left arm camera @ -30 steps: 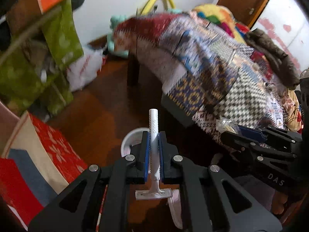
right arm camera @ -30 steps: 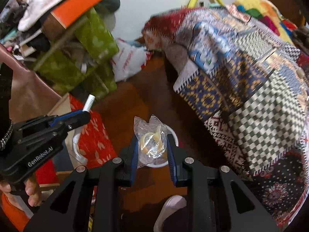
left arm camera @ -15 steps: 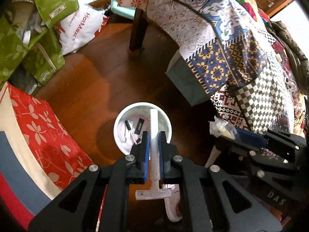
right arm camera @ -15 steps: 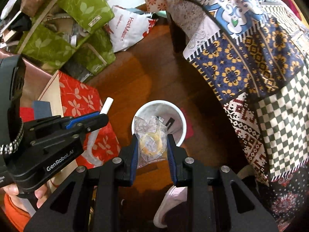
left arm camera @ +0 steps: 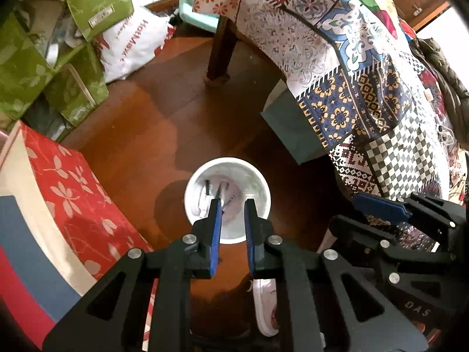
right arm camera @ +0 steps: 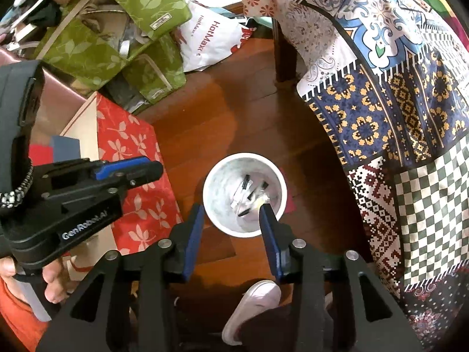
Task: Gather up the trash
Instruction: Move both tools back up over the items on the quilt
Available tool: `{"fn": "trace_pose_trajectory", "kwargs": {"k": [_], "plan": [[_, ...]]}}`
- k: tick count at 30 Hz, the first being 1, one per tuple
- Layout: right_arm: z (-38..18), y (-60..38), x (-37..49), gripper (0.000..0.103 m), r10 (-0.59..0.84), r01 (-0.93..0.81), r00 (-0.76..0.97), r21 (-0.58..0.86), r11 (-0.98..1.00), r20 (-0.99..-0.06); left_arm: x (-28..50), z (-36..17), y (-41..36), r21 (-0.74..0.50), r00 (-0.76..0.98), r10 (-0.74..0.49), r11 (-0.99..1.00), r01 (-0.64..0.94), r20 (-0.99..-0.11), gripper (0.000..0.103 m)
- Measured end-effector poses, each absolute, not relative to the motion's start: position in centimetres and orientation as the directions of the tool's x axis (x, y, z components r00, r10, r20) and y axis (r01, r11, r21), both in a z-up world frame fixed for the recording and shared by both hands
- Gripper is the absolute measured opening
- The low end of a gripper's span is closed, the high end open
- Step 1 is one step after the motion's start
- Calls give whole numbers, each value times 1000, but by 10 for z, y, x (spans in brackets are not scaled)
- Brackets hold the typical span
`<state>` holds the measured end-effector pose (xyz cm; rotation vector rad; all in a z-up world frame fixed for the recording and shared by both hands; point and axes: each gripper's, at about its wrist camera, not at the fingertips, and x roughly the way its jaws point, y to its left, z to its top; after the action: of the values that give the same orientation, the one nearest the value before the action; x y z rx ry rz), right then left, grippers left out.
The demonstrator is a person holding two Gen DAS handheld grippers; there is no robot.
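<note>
Dark wooden floor [left arm camera: 140, 123] beside a patchwork-covered bed: both grippers, left [left arm camera: 232, 205] and right [right arm camera: 231, 209], jaws opening and empty, hover over the round white plastic bin [right arm camera: 280, 176] holding dropped litter; next, seek more trash.

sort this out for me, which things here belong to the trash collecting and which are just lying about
Part of the job:
- white bin on the floor, with the trash inside
- left gripper, jaws opening, nothing between them
- right gripper, jaws opening, nothing between them

Just lying about:
- green leaf-print bags
- HotMax bag
- patchwork cloth
- red floral box
</note>
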<state>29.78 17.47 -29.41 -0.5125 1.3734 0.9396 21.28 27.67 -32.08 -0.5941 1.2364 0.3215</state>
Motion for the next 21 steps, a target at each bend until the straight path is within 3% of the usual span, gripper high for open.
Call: {"fn": "trace_pose_trajectory", "kwargs": {"k": [11, 21], "plan": [[-237, 147, 289, 36, 360, -792, 39, 191, 580, -932, 195, -246, 254, -212, 425, 18, 848, -487, -905, 13], [-131, 87, 276, 36, 501, -776, 289, 107, 622, -816, 182, -154, 213, -189, 581, 103, 888, -419, -807, 13]]}}
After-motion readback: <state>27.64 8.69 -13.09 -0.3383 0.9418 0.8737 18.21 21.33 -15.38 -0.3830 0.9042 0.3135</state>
